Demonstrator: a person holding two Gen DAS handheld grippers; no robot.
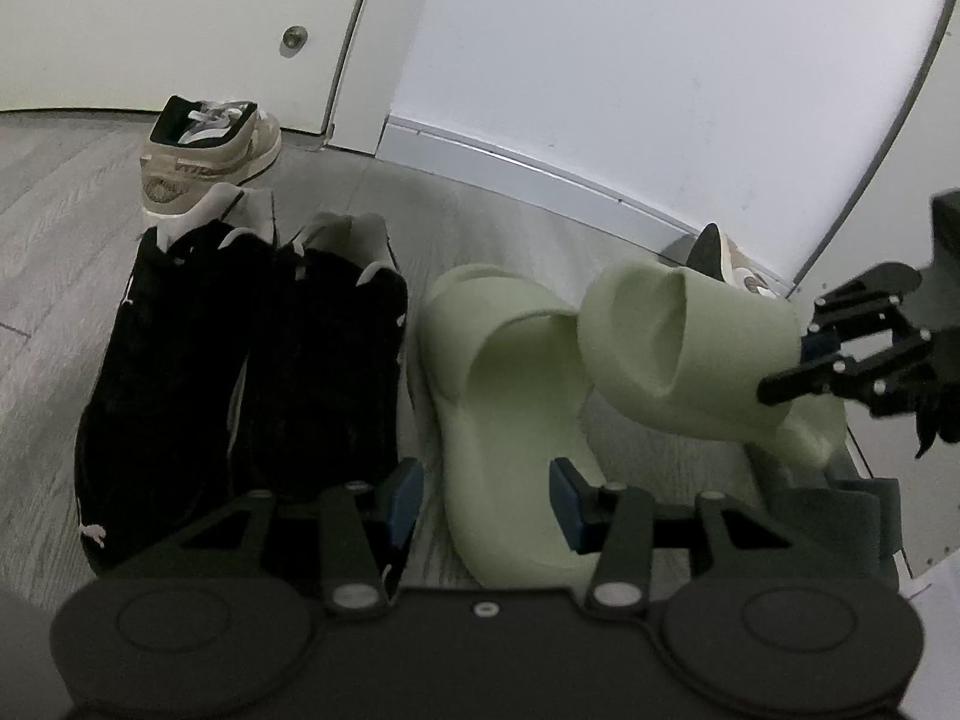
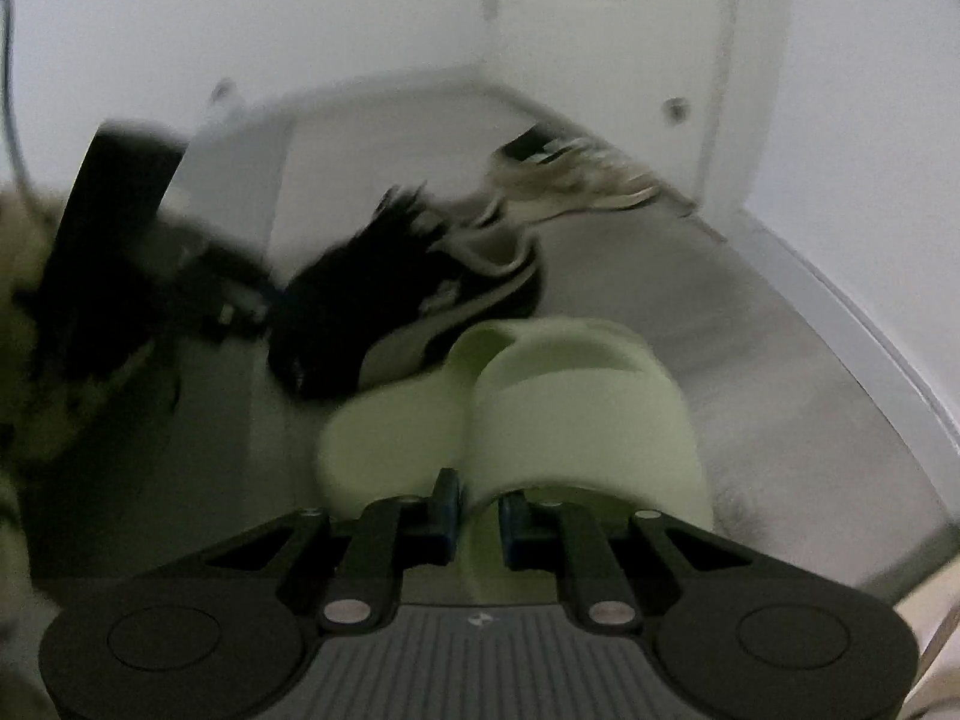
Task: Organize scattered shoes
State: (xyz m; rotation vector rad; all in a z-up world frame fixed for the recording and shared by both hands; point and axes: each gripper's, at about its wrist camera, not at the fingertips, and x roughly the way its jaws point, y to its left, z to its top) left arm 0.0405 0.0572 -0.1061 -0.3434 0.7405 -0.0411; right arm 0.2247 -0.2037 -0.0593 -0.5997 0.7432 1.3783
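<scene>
Two black sneakers [image 1: 180, 360] [image 1: 324, 354] stand side by side on the grey floor. A pale green slide [image 1: 510, 408] lies right of them. My left gripper [image 1: 486, 498] is open around its heel end, pads apart from it. My right gripper [image 2: 477, 525] is shut on the rim of a second green slide [image 2: 576, 420], held tilted above the floor just right of the first slide [image 2: 390, 438]. It shows in the left wrist view [image 1: 690, 348] with the right gripper [image 1: 804, 360] on it. A tan sneaker [image 1: 210, 150] stands farther back; another [image 1: 738, 270] is mostly hidden behind the held slide.
A white wall with a grey baseboard [image 1: 540, 162] runs behind the shoes. A white door [image 1: 150, 24] with a round stopper stands at the back left. Grey wood-look floor [image 1: 54, 228] lies left of the black sneakers.
</scene>
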